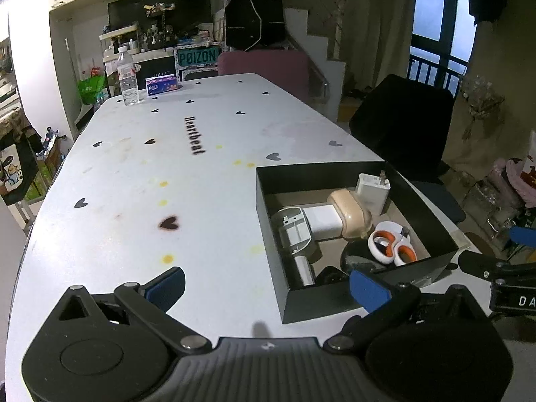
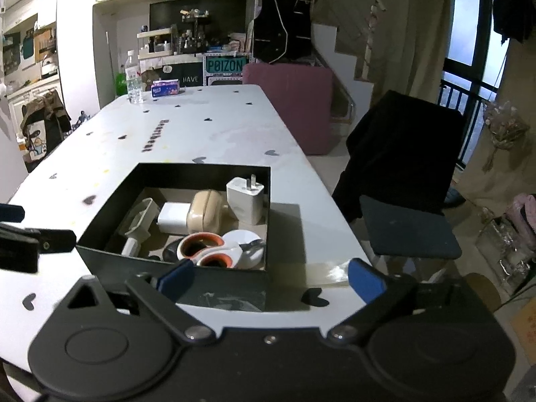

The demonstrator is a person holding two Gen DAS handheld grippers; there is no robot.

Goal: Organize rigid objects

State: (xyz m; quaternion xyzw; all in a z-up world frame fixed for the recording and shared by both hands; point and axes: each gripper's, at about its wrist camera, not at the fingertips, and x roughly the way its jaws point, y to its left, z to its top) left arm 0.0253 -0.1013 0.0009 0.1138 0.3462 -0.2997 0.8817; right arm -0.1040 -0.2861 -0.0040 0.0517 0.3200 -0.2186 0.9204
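Observation:
A black open box (image 1: 271,227) (image 2: 110,201) stands on the white table near its right edge. Inside lie orange-and-white scissors (image 1: 392,246) (image 2: 207,251), a beige case (image 1: 350,212) (image 2: 204,212), a white plug charger (image 1: 372,191) (image 2: 244,199), a second white charger (image 1: 323,221) (image 2: 172,217) and a grey-white plastic part (image 1: 294,231) (image 2: 139,221). My left gripper (image 1: 268,288) is open and empty, low over the table at the box's near left corner. My right gripper (image 2: 268,279) is open and empty at the box's near wall.
A water bottle (image 1: 128,78) (image 2: 134,80) and a tissue pack (image 1: 161,85) (image 2: 165,87) stand at the table's far end. A black chair (image 1: 402,127) (image 2: 402,154) stands right of the table. A pink chair (image 2: 288,100) is at the far end.

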